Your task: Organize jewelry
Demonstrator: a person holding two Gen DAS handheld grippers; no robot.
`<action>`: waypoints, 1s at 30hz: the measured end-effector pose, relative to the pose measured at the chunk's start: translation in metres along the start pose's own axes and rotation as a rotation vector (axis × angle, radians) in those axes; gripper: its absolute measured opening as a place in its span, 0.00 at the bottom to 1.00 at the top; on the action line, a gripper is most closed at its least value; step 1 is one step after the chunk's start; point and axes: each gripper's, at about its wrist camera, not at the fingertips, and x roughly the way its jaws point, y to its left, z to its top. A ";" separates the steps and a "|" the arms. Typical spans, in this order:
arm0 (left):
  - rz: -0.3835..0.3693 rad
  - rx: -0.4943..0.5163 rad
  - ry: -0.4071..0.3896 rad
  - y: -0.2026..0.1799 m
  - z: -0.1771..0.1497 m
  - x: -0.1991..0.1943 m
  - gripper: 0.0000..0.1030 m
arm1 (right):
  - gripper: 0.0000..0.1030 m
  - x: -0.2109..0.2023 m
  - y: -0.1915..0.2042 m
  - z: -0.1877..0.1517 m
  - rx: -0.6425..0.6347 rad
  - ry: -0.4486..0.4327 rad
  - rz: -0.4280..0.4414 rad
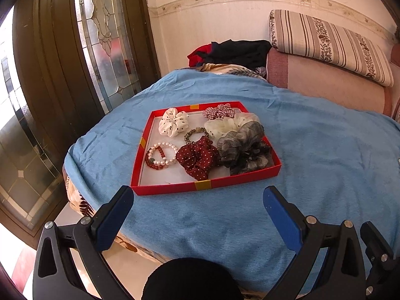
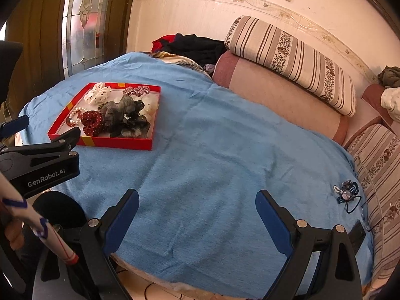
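My left gripper (image 1: 198,197) hangs over the near edge of the blue cloth (image 1: 312,150), its two blue-padded fingers (image 1: 281,212) spread wide with nothing between them. My right gripper (image 2: 197,203) is the same: fingers wide apart, empty, above bare cloth. The cloth is a soft, slightly creased knit draped over a rounded surface.

Straight ahead of the left gripper sits the tray (image 1: 207,183), a shallow square of red card with gold patches on its rim and a pale floor. In it I count five fabric scrunchies: a white one with black dots (image 1: 173,122), a small red-check one (image 1: 220,111), a sheer cream one (image 1: 230,125), a dark red one with white dots (image 1: 197,160), and a big ruffled grey-black one (image 1: 245,147) that overlaps the cream one. There are also three rings of beads: a pearl bracelet (image 1: 165,153), a red bead bracelet (image 1: 153,158) crossing it, and a thin speckled band (image 1: 196,133) in the middle.

The right wrist view shows what the left one does not: a dark blue hair tie (image 2: 347,195) with a round clear stone and small beads, lying alone on the cloth at the far right, well apart from the tray. It also shows my left gripper from the side, low at the tray's near corner.

Behind lie a striped bolster (image 1: 330,45) and a pile of dark clothes (image 1: 237,51).
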 end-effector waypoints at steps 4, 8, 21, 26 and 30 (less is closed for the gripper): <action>0.008 -0.016 -0.001 0.006 0.000 0.001 1.00 | 0.94 0.000 0.002 0.000 -0.002 0.001 0.009; 0.017 -0.032 -0.003 0.012 0.001 0.001 1.00 | 0.94 -0.002 0.007 0.001 -0.009 -0.005 0.016; 0.023 -0.032 -0.017 0.015 -0.001 -0.003 1.00 | 0.94 -0.007 0.011 0.000 -0.015 -0.010 0.017; 0.024 -0.031 -0.017 0.014 -0.002 -0.004 1.00 | 0.94 -0.008 0.010 -0.001 -0.008 -0.008 0.023; 0.024 -0.030 -0.021 0.014 -0.002 -0.004 1.00 | 0.94 -0.009 0.010 -0.001 -0.006 -0.009 0.024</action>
